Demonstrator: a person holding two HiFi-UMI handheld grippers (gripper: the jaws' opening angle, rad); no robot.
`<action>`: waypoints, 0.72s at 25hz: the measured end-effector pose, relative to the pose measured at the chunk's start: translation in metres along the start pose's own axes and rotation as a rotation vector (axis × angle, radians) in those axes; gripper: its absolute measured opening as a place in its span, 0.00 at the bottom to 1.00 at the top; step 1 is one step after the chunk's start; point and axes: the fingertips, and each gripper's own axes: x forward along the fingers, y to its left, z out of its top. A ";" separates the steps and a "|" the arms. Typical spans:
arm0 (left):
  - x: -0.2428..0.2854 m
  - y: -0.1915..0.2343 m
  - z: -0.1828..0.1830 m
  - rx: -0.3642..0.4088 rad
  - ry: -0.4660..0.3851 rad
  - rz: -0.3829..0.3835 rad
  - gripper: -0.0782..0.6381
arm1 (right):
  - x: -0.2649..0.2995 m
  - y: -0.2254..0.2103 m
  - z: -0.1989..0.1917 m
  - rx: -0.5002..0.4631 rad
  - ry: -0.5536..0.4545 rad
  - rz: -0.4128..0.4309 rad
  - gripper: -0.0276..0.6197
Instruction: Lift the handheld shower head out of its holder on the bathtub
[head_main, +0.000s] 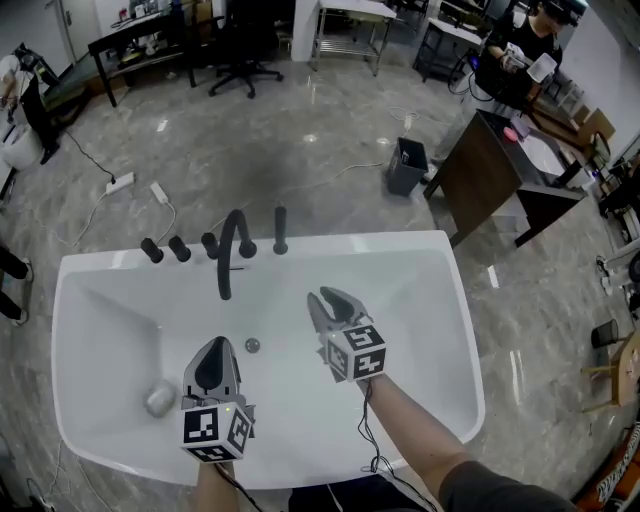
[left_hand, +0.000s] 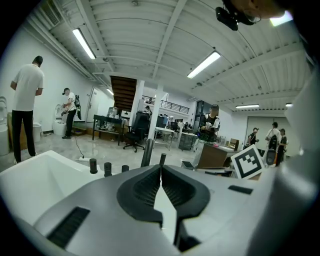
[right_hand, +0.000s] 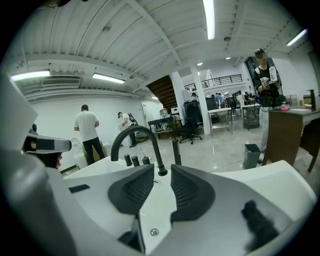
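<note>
**Shower head in its holder, both jaws apart from it**

The handheld shower head (head_main: 280, 230) stands upright in its holder on the far rim of the white bathtub (head_main: 462, 330). It is just right of the curved black faucet (head_main: 228, 258), a little above the middle of the head view. The right gripper (head_main: 333, 300) hangs over the basin, below it and a little to the right, not touching it. Its jaws stand narrowly apart and nothing is between them. In the right gripper view the shower head rises just above the tip of the right jaw. The left gripper (head_main: 214, 350) is at the lower left, over the tub, and its jaws are pressed together, empty.
</note>
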 end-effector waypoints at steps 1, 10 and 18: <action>0.005 0.001 -0.002 -0.005 0.002 0.006 0.14 | 0.008 -0.003 -0.002 0.002 0.004 0.006 0.19; 0.041 0.004 -0.030 -0.001 0.035 0.032 0.14 | 0.069 -0.038 -0.019 -0.027 0.008 -0.024 0.35; 0.063 0.015 -0.037 -0.003 0.022 0.052 0.14 | 0.115 -0.048 -0.022 -0.070 0.010 -0.010 0.40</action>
